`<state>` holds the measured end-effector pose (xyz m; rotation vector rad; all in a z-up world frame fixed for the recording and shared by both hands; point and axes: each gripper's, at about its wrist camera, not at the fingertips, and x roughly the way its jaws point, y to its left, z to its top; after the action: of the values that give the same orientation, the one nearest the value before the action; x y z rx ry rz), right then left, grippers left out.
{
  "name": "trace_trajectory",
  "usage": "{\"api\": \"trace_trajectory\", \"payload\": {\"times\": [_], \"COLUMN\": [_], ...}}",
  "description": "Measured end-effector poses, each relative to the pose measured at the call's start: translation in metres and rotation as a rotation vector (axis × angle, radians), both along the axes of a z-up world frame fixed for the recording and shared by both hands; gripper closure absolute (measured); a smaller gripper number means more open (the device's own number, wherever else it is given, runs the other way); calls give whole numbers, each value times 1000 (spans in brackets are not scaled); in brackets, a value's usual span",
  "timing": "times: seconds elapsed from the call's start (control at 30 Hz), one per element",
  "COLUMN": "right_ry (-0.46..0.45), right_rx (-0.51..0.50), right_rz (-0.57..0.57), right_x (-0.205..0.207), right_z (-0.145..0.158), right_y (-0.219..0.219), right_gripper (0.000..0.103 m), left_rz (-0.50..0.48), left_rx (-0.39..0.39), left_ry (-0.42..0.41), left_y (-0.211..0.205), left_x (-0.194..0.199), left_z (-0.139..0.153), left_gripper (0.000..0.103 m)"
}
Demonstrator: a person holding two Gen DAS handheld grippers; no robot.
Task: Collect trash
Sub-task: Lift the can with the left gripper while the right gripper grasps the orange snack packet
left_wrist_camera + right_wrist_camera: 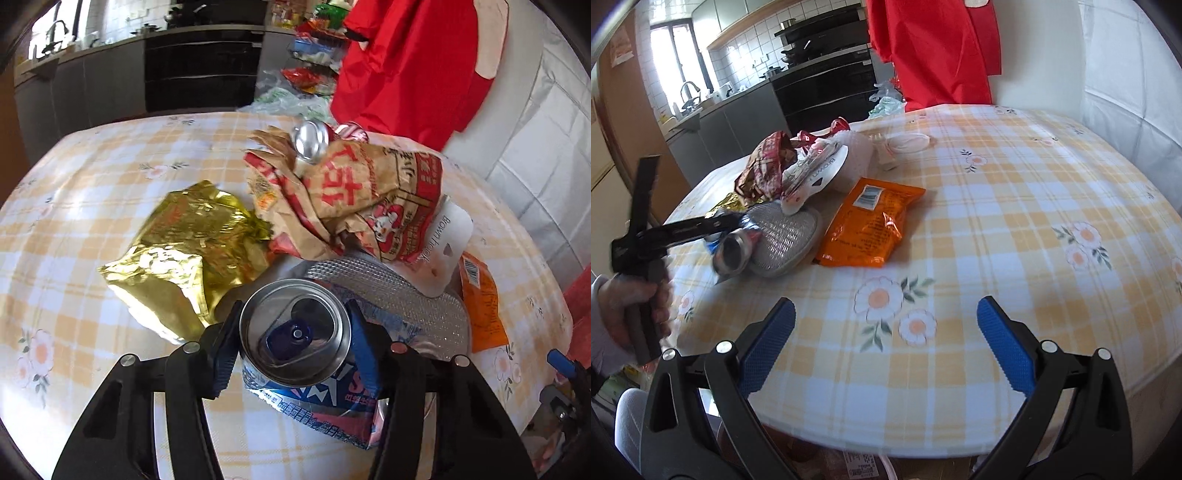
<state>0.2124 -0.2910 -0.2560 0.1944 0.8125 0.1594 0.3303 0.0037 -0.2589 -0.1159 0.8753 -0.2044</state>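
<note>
Gripping a blue can point(295, 343), the left gripper point(293, 332) starts the job; the right gripper point(886, 343) gapes empty. Wrappers point(351, 195) still litter the worktop point(1015, 221).

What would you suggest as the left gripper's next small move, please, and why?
Probably finish closing, then lift. The left gripper has its pads on either side of the blue can, which lies on the trash pile on the table; I cannot tell whether they press it.
</note>
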Motion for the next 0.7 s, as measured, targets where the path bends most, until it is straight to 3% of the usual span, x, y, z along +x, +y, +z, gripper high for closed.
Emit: {"api": "trace_trajectory", "payload": {"times": [0.3, 0.5, 0.63, 0.7], "right_ry": [67, 164, 210, 213], "right_rx": [37, -18, -27, -79], "right_rz": [5, -41, -78, -76], "right_x": [79, 136, 155, 159], "right_z": [2, -11, -22, -26], "right_y": [11, 29, 33, 38], "right_gripper": [6, 6, 6, 6], "left_rz": [15, 48, 69, 89], "left_rx": [-85, -177, -173, -184], "left_ry": [-103, -139, -154, -151], "left_y": [18, 39, 46, 51], "left_x": [-53, -106, -139, -151], "left_z": [30, 34, 31, 28], "left_gripper": [50, 50, 50, 50]}}
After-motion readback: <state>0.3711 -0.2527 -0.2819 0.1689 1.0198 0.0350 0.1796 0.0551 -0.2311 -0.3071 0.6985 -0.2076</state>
